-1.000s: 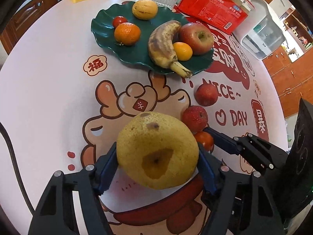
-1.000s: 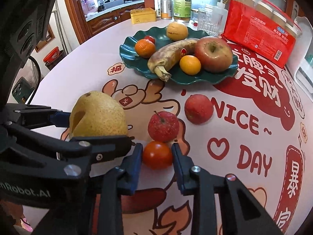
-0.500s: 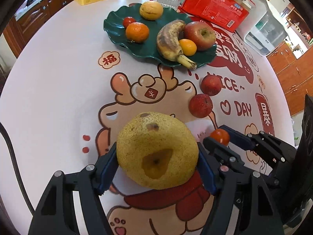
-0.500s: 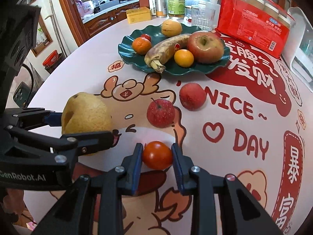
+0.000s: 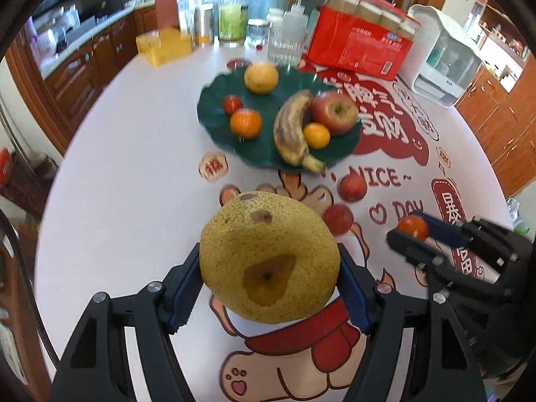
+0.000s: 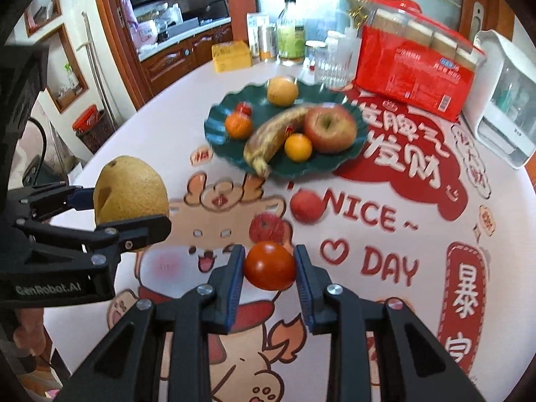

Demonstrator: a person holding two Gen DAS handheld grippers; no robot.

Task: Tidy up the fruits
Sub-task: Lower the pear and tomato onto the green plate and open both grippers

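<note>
- Left wrist view: we see the left claw (image 5: 269, 283) pinching the pear (image 5: 269, 258) between its blue pads, as a second ago, but now lifted higher off the desk (image 5: 134, 154), with more of the room showing behind.
- The right claw (image 5: 410, 231), at the right edge, has risen too and pinches the tomato (image 5: 412, 227); earlier the tomato sat on the desk beside the two red fruits.
- Those two red fruits (image 5: 338, 217) lie on the desk between pear and plate; the nearer one is partly hidden by the pear.
- The plate (image 5: 214, 114) is blurred; it holds a banana (image 5: 289, 130), an apple (image 5: 335, 110), two oranges (image 5: 246, 123), a yellow fruit and a small red one.
- Right wrist view: the right claw (image 6: 269, 266) is pressed onto the tomato (image 6: 269, 265), which hangs clear of the desk (image 6: 385, 181).
- The left claw (image 6: 110, 212) holds the pear (image 6: 129, 194) at left; its lower finger covers the pear's underside.
- The plate (image 6: 217, 130) and its fruit are blurred, the banana's (image 6: 268, 137) far end hidden behind the apple (image 6: 330, 129).
</note>
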